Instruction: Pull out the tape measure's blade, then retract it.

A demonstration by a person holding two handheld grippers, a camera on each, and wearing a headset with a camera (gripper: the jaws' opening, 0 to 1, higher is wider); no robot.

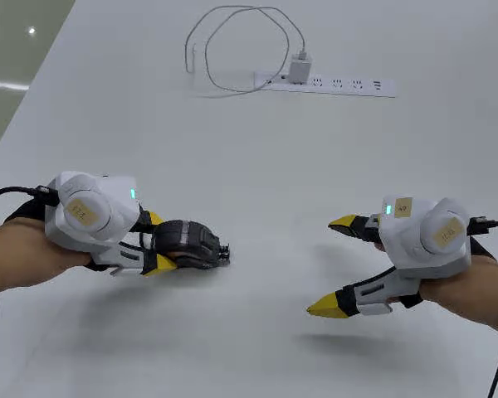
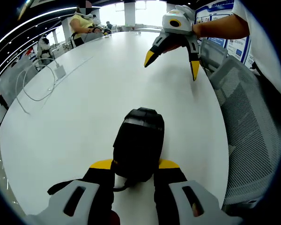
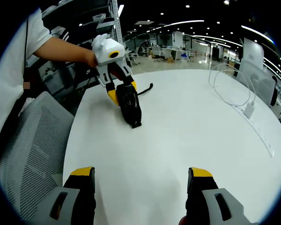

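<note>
A black tape measure (image 1: 189, 244) lies on the white table, its blade end pointing right, no blade drawn out. My left gripper (image 1: 155, 242) is shut on its rear part; in the left gripper view the case (image 2: 138, 143) sits between the yellow-tipped fingers (image 2: 102, 164). My right gripper (image 1: 335, 265) stands open to the right, a good gap away from the tape measure, its yellow fingertips (image 3: 82, 172) wide apart with nothing between them. From the right gripper view the tape measure (image 3: 130, 105) and the left gripper (image 3: 117, 91) show across the table.
A white power strip (image 1: 328, 84) with a plugged-in charger (image 1: 300, 66) and looped white cable (image 1: 232, 50) lies at the far side of the table (image 1: 257, 166). A mesh chair (image 2: 243, 112) stands at the table's near edge. A person sits at the far end.
</note>
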